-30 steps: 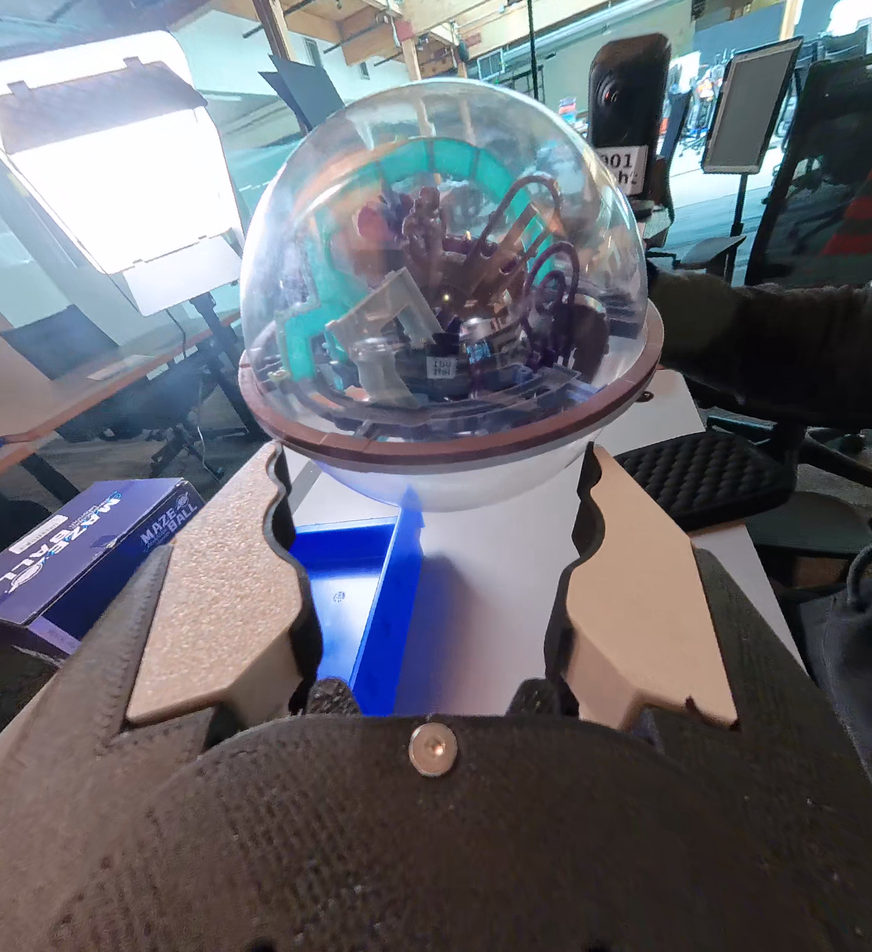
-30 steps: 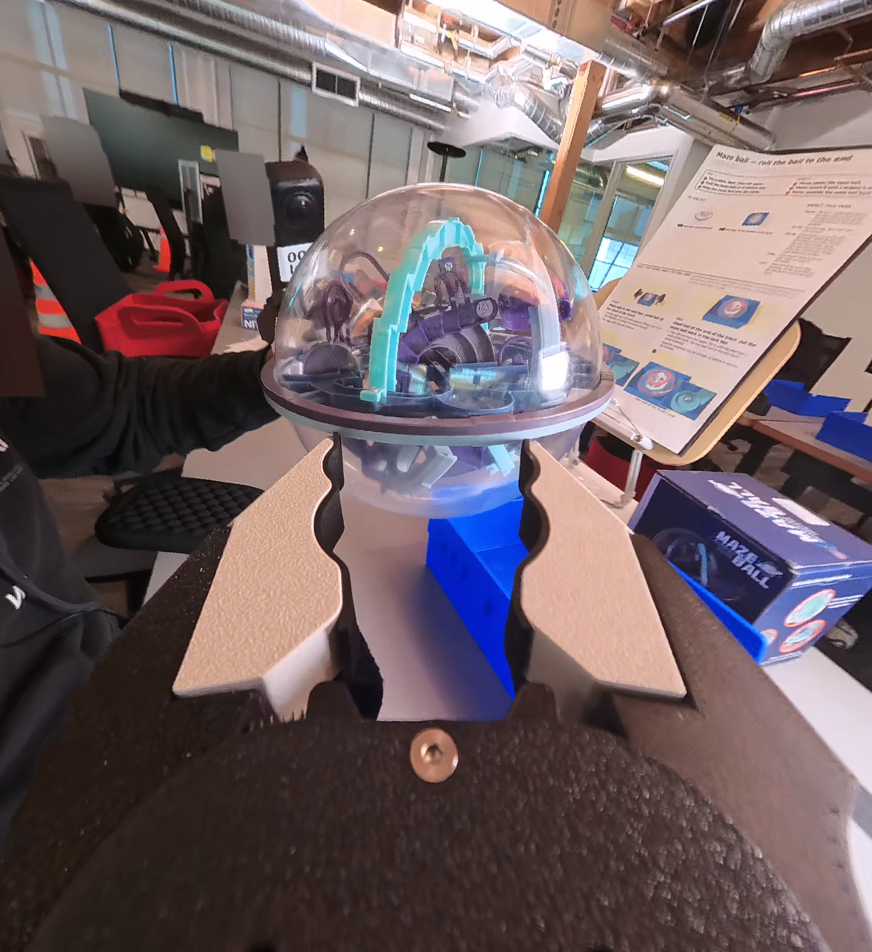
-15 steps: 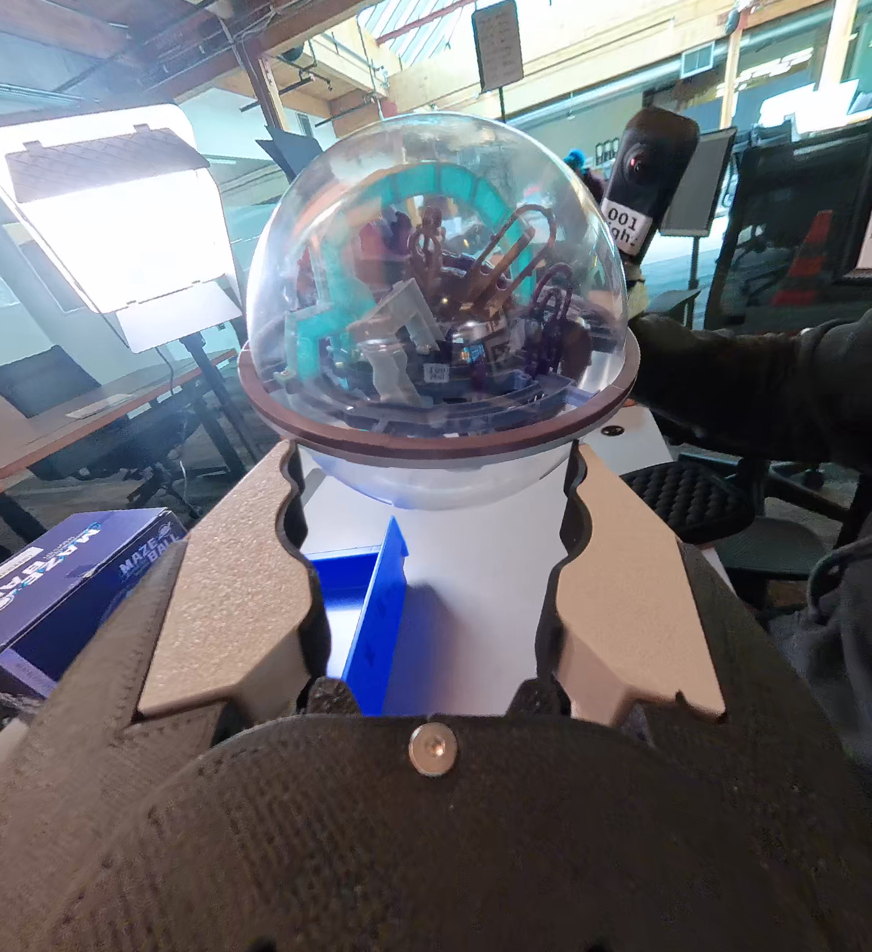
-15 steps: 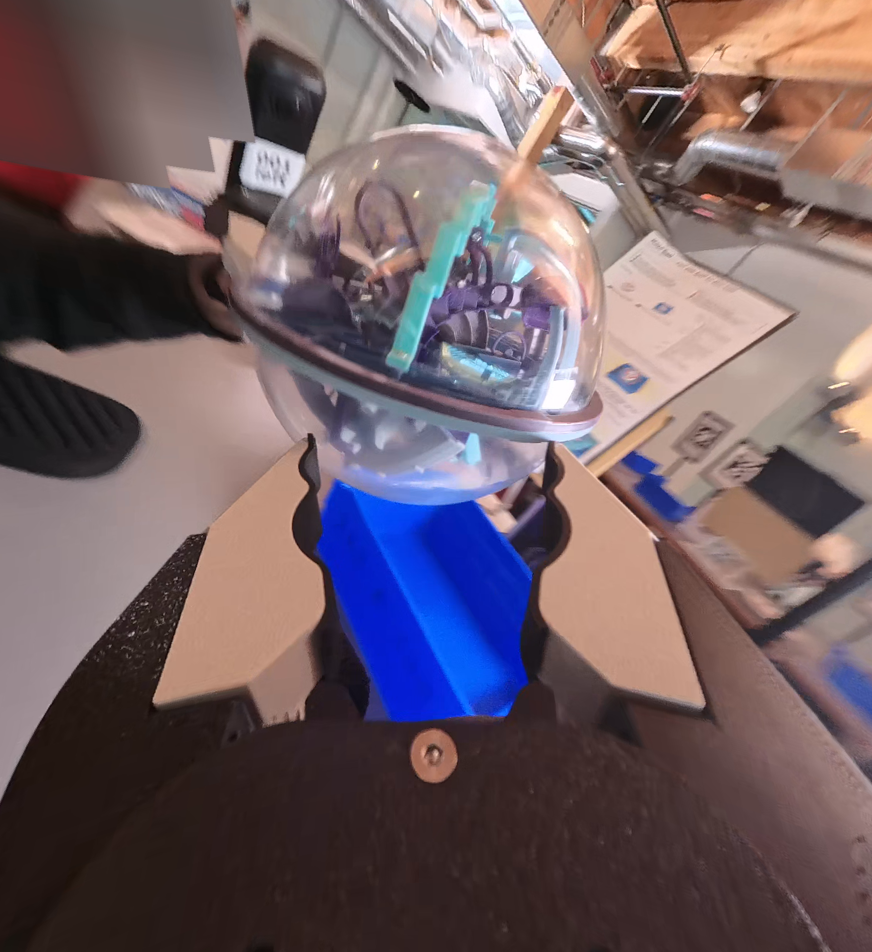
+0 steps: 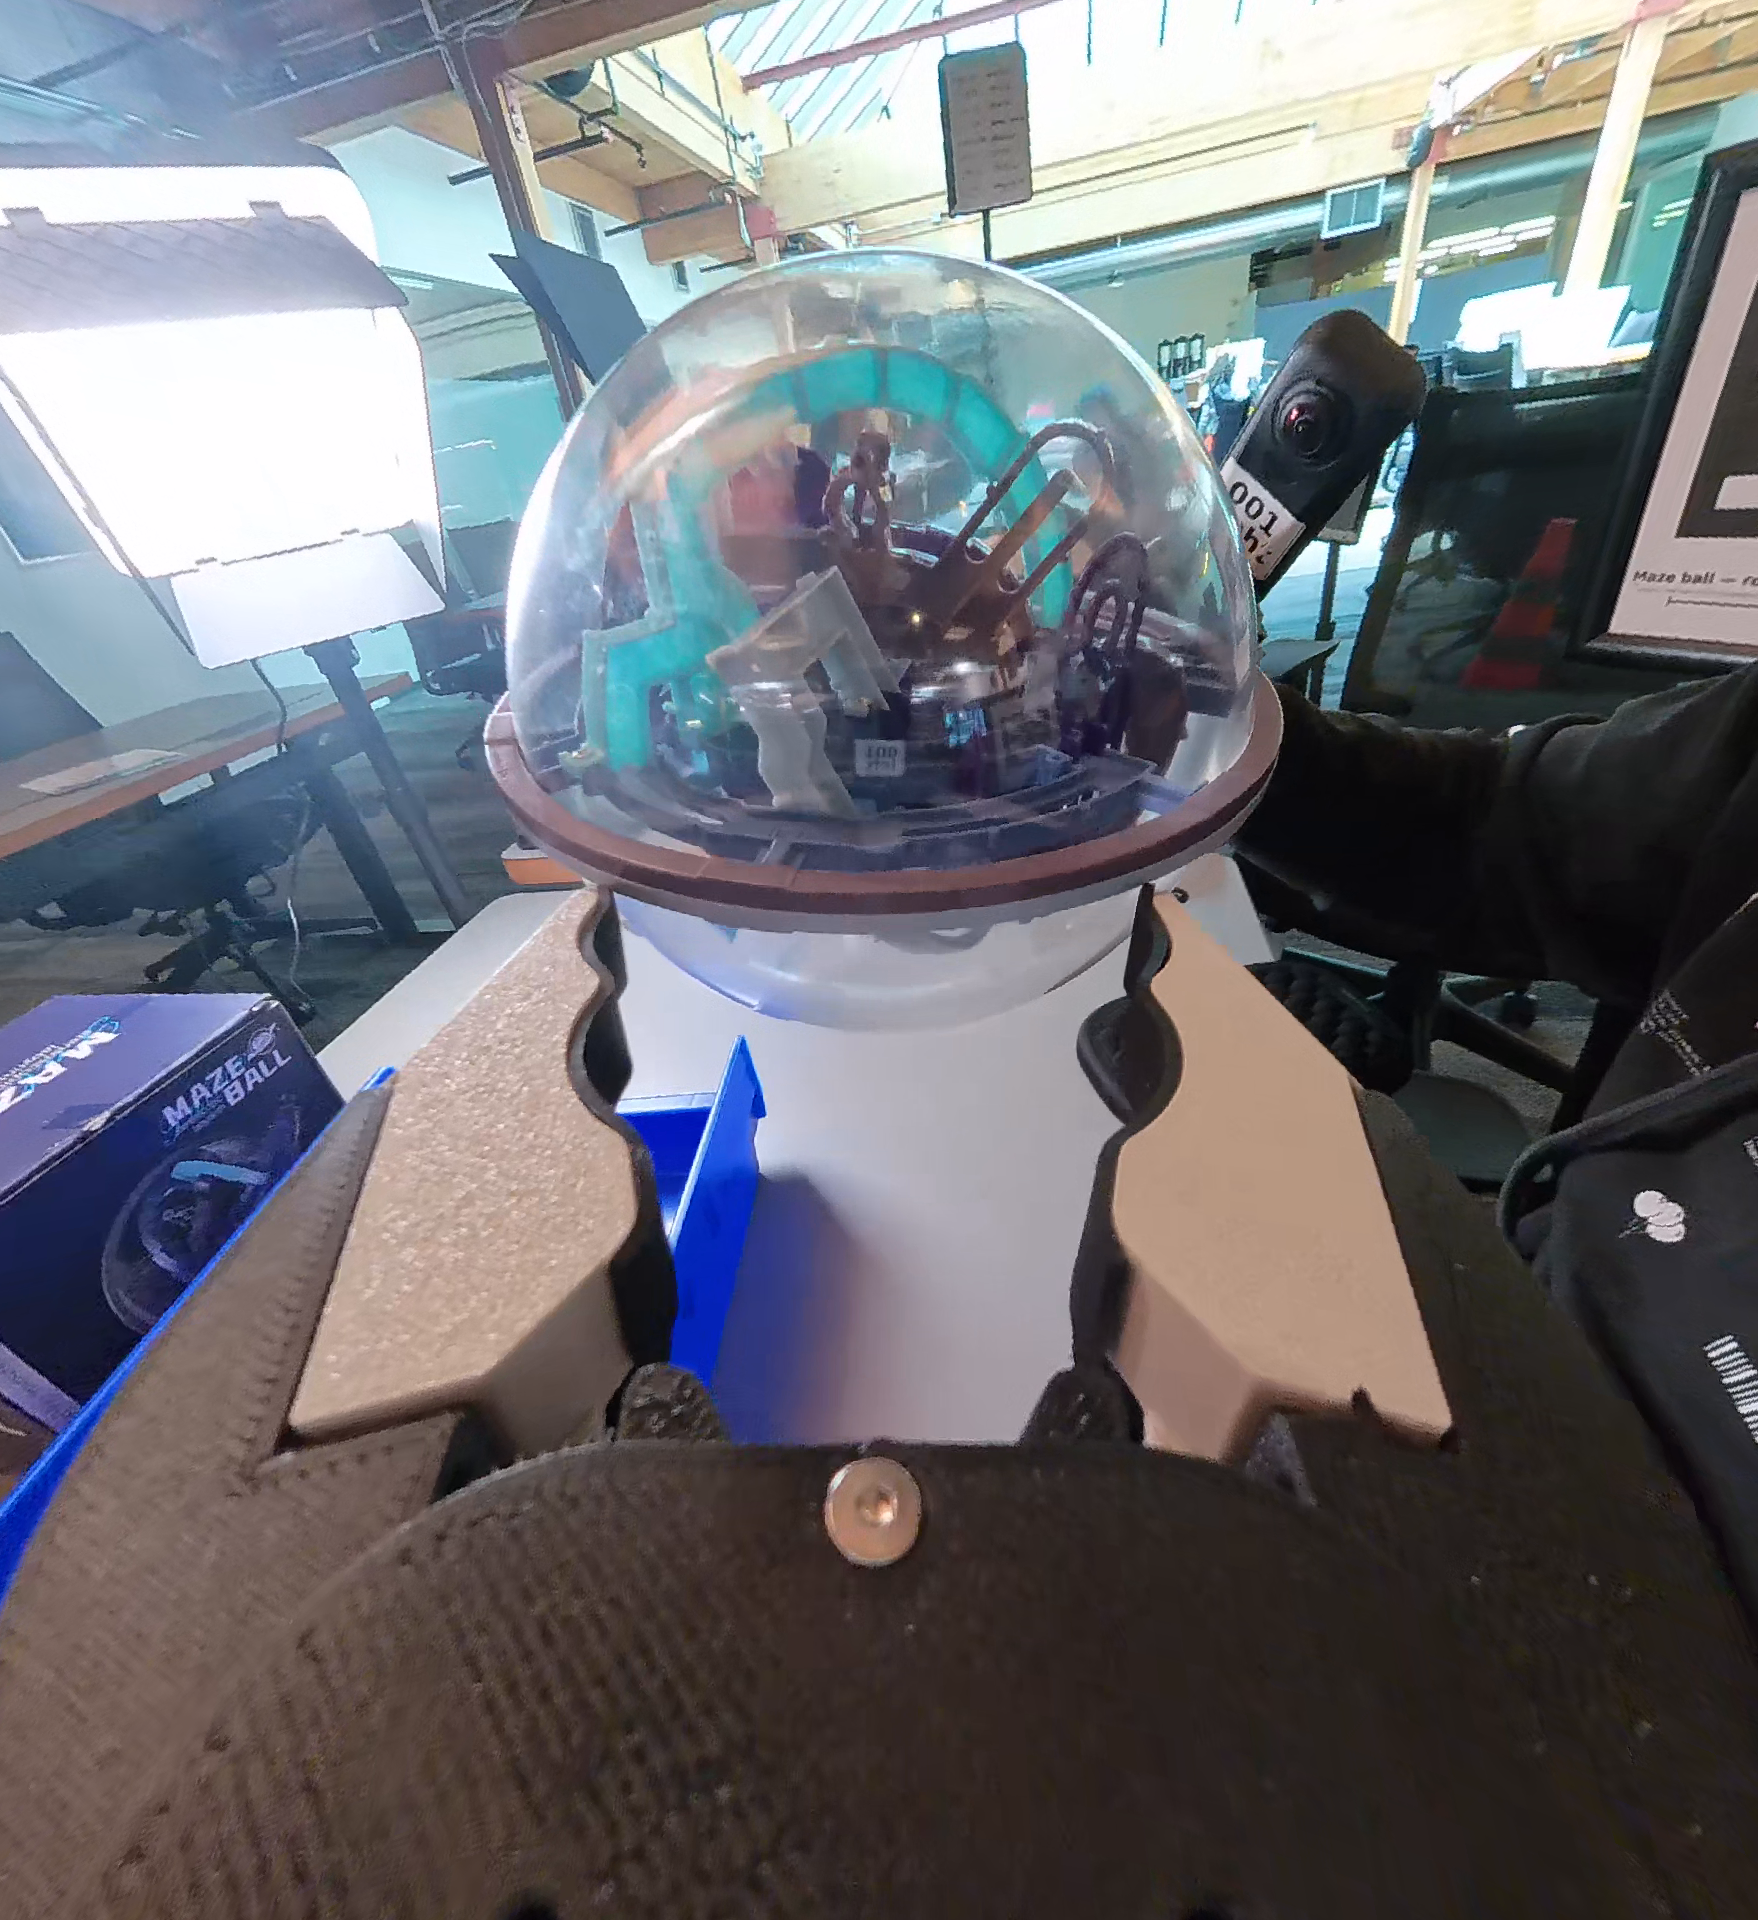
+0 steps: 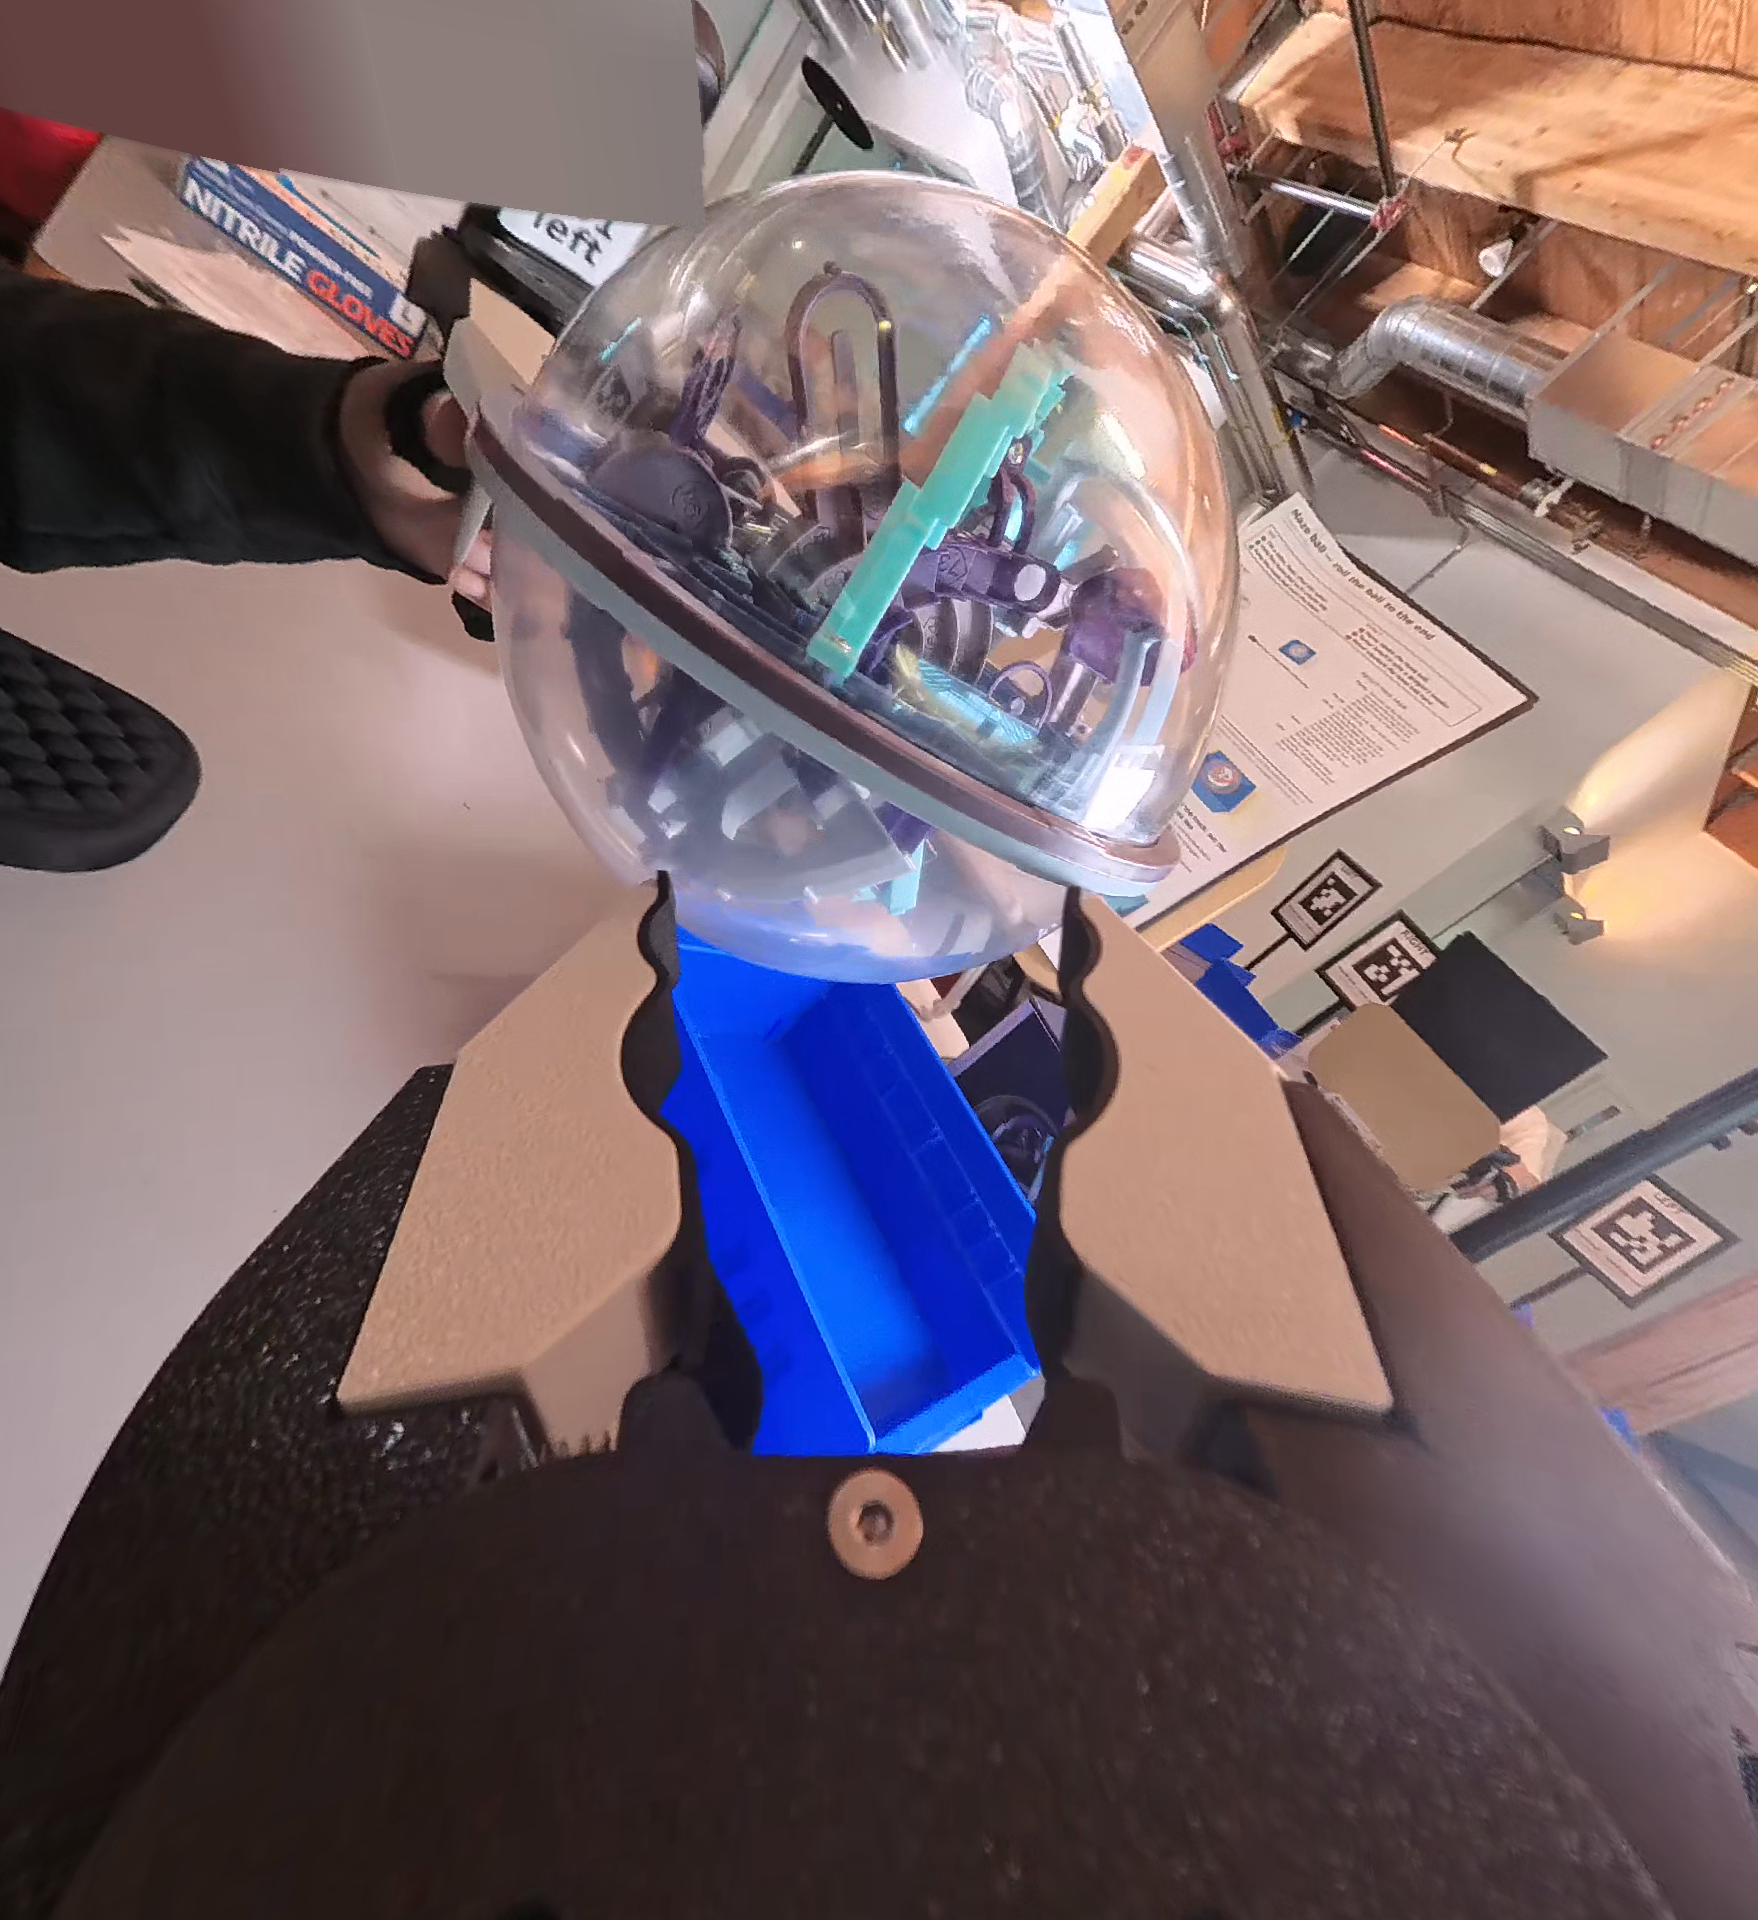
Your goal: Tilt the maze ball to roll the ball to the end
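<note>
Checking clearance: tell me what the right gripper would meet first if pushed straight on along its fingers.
The right gripper would meet the maze ball at once: its clear lower half already sits between the fingertips.

Lettering on the blue box [image 5: 96, 1174] near left, the far camera's white tag [image 5: 1259, 520], the far-right poster [image 5: 1748, 416], and the maze ball [image 5: 880, 582].

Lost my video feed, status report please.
Both grippers, left and right, shut on maze ball, lifted over blue bin. Small ball not discernible. Nothing in the way.
</note>
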